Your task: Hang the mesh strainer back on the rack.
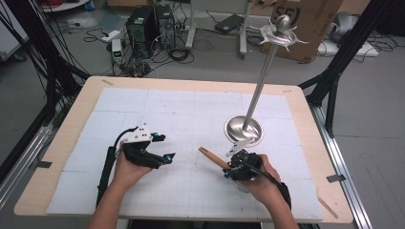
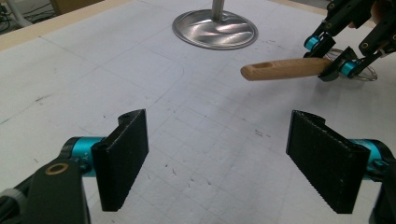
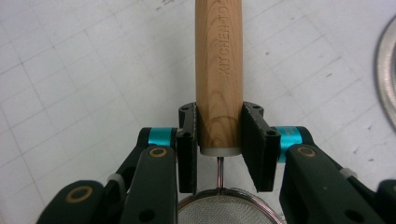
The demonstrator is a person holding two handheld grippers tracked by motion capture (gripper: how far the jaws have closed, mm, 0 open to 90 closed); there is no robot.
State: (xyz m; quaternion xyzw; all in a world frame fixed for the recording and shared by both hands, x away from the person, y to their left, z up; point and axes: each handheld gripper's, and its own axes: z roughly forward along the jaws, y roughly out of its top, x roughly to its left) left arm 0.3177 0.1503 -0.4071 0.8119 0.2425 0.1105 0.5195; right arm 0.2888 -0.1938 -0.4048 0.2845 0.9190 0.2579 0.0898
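A small strainer with a wooden handle [image 1: 213, 157] lies in my right gripper [image 1: 235, 168], just in front of the stand's base. In the right gripper view both pads press the handle [image 3: 219, 70] near its metal ferrule, and the wire mesh bowl [image 3: 223, 211] sits below the jaws. The left gripper view has the same handle [image 2: 285, 68] pointing left from my right gripper [image 2: 334, 58]. My left gripper [image 1: 165, 147] rests open on the white mat at the left, its pads [image 2: 122, 156] wide apart with nothing between them.
A metal stand with a round base [image 1: 243, 130] and a tall pole [image 1: 261, 78] topped by hooks rises right of centre. A white gridded mat [image 1: 186, 119] covers the wooden table [image 1: 305, 119]. Computers, cables and a cardboard box lie on the floor beyond.
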